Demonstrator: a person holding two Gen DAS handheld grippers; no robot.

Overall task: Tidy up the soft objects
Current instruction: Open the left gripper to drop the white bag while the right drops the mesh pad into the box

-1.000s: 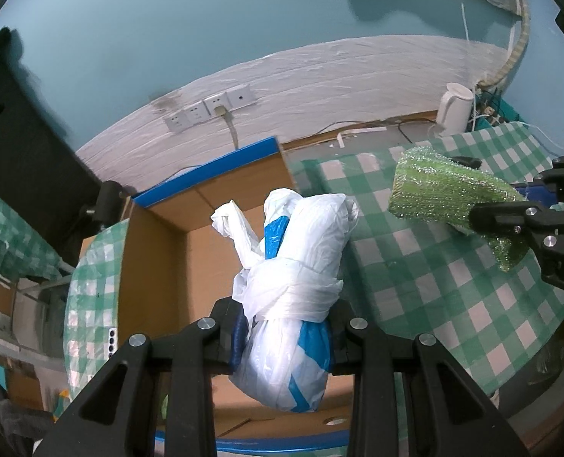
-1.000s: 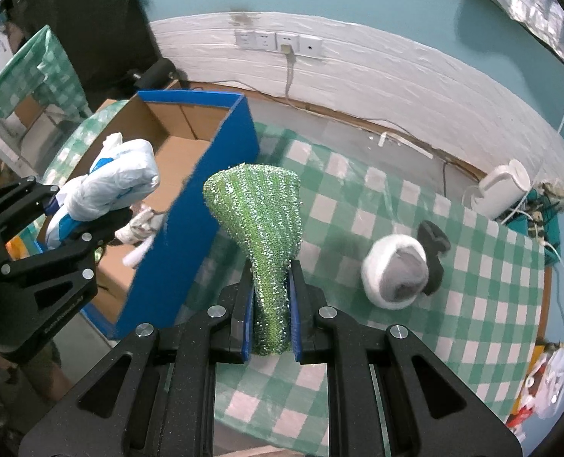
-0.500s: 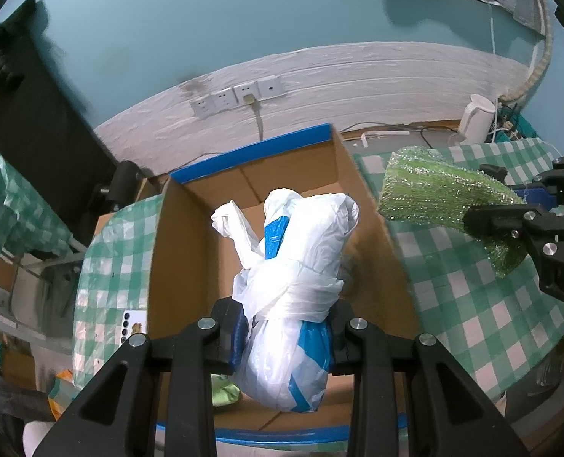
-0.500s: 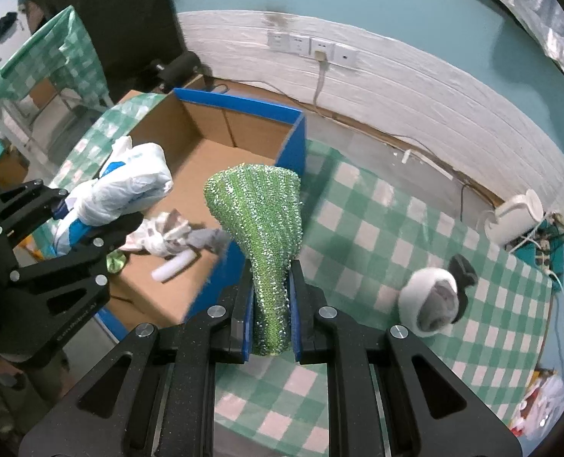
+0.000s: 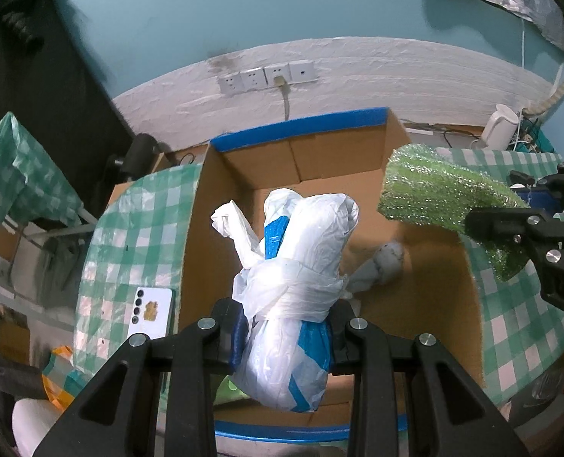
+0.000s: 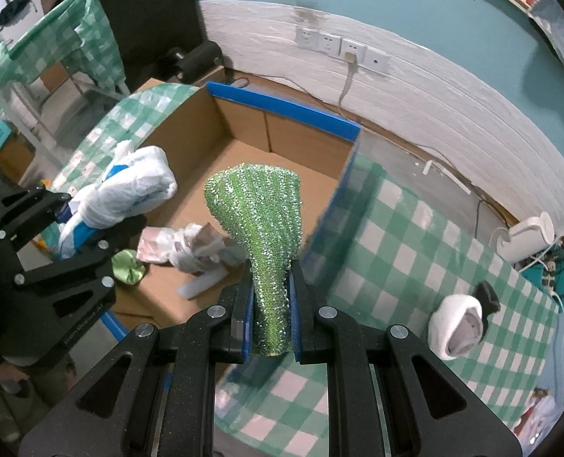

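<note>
Two loads hang over the cardboard box (image 5: 426,266), left tongs (image 5: 283,337) clenched on the white bag bundle (image 5: 301,259), right tongs (image 6: 270,301) gripping the green scrubber (image 6: 261,217): lower each inside before releasing.

The cardboard box (image 5: 243,175) fills the centre of the left wrist view, with the checked tablecloth (image 5: 137,236) to its left and right. A phone (image 5: 150,314) lies on the cloth at lower left, just beside the box wall. The bagged bundle (image 5: 297,266) sits in the middle of the frame, over the box's inside, between the left gripper (image 5: 285,339) fingers at bottom centre. The scrubber cloth (image 5: 434,198) reaches in from the right edge, over the box's right wall. In the right wrist view, crumpled bags (image 6: 190,247) lie in the box at centre left; a rolled sock (image 6: 459,323) lies on the cloth at lower right, a kettle (image 6: 529,236) above it. Wall sockets (image 6: 342,47) sit at top centre, behind the box.
</note>
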